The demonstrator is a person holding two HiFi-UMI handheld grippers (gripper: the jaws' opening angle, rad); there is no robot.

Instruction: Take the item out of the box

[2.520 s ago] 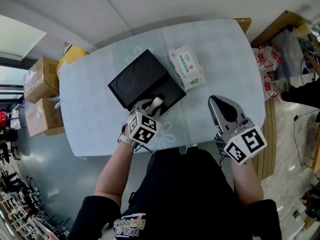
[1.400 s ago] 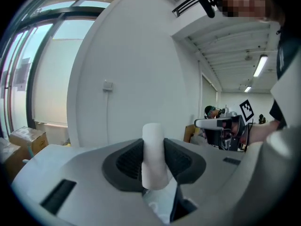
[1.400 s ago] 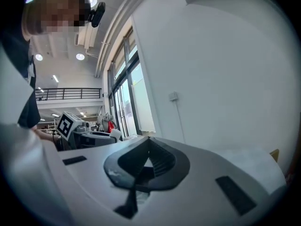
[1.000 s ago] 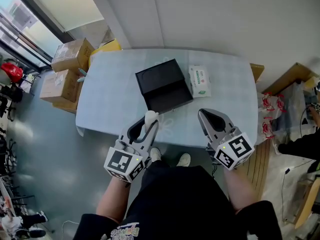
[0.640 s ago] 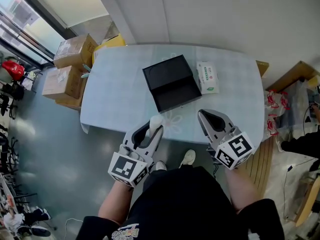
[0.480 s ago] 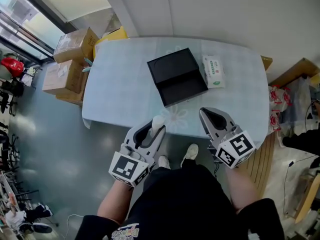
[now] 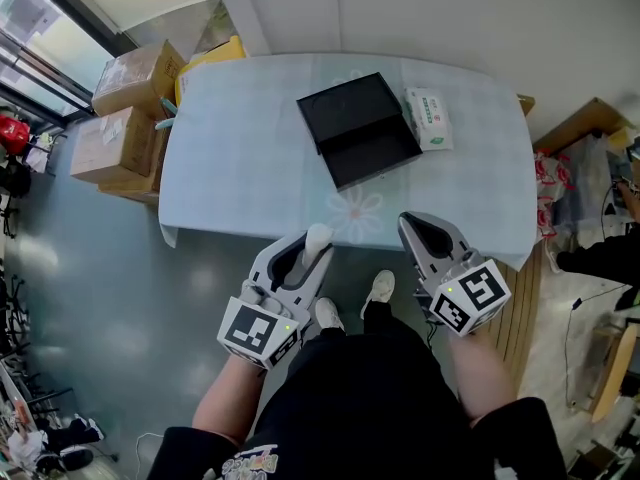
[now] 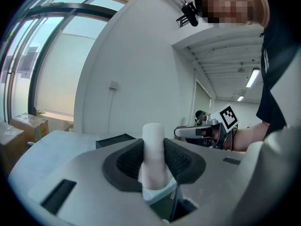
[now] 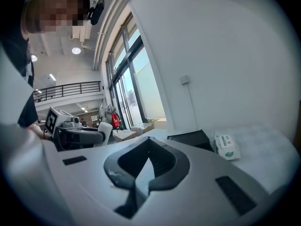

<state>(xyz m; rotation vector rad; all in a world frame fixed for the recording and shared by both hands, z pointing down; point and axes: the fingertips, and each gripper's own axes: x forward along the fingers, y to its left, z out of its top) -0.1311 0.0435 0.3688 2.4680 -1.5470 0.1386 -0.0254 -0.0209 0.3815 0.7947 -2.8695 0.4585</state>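
Observation:
My left gripper [image 7: 306, 250] is shut on a white cylindrical item [image 7: 318, 236], held off the table's near edge over the floor. In the left gripper view the white item [image 8: 153, 153] stands upright between the dark pads. The open black box [image 7: 360, 128] lies on the pale blue table [image 7: 250, 158], far ahead of both grippers; it also shows as the black box [image 9: 190, 138] in the right gripper view. My right gripper [image 7: 425, 233] is shut with nothing in it, level with the left one; its jaws meet at the right gripper [image 9: 148, 142] tips.
A pack of wet wipes [image 7: 428, 118] lies right of the box. Cardboard boxes [image 7: 120, 108] and a yellow box [image 7: 208, 60] stand on the floor at the table's left. Wooden furniture and bags [image 7: 580, 138] crowd the right side.
The left gripper, which was at the box on the table, has pulled back toward the body with the white item in it. The person has stepped away from the table.

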